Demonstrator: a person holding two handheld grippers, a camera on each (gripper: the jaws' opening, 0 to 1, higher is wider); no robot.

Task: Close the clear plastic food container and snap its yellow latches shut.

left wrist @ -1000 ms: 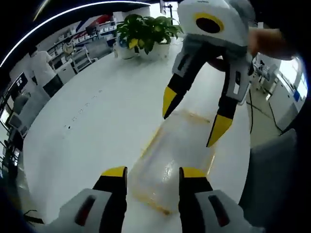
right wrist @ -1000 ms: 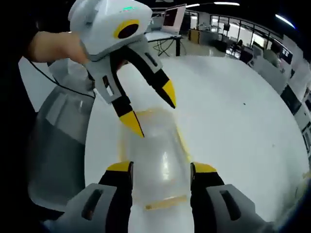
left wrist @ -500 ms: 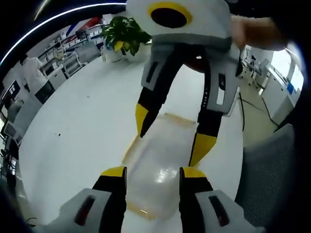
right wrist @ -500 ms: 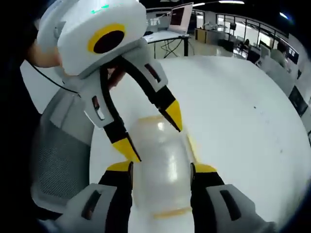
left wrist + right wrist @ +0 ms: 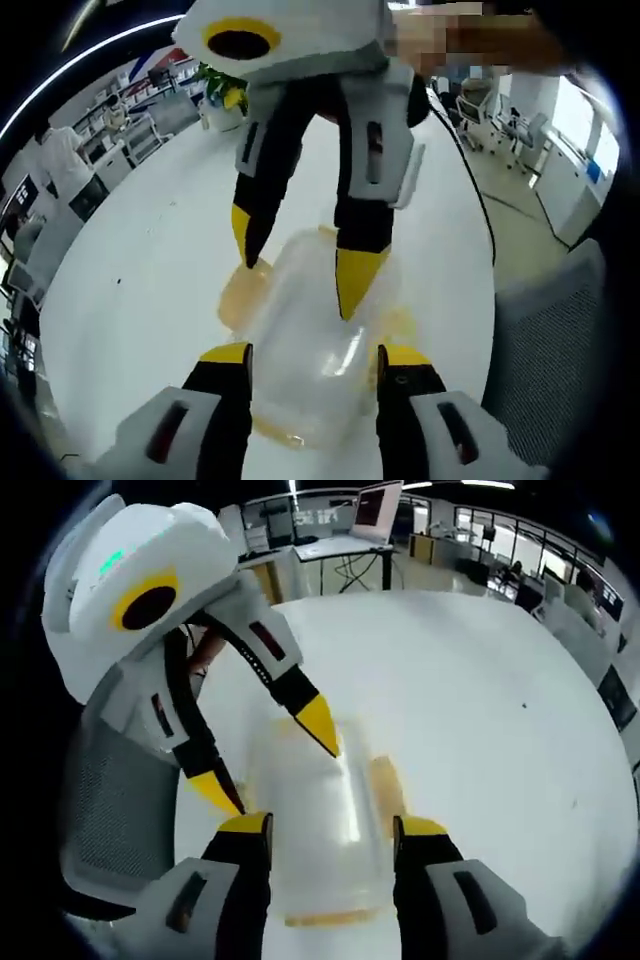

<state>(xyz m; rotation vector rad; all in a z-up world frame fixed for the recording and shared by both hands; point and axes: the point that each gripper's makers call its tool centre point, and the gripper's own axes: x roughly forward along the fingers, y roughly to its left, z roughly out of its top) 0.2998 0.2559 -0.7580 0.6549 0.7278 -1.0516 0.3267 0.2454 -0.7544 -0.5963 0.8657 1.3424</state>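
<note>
I have the clear rectangular plastic food container [image 5: 305,345] lying on the white round table [image 5: 140,290], its lid on top and the yellow latches [image 5: 238,295] standing out from its sides. In the left gripper view my left gripper [image 5: 312,358] has its yellow-tipped jaws spread wide, one on each side of the container's near end — whether they touch the plastic I cannot tell. The right gripper [image 5: 295,260] reaches in from the far side, jaws parted and pointing down at the lid, one tip at the latch on the left edge.

In the right gripper view the right gripper [image 5: 330,830] straddles the container [image 5: 320,830] the same way, jaws apart, holding nothing I can make out. The left gripper [image 5: 270,765] comes in from the left, open, over the far end. A yellow latch [image 5: 385,780] juts from the right side. A grey mesh chair [image 5: 110,810] stands just beside the table [image 5: 480,720].
</note>
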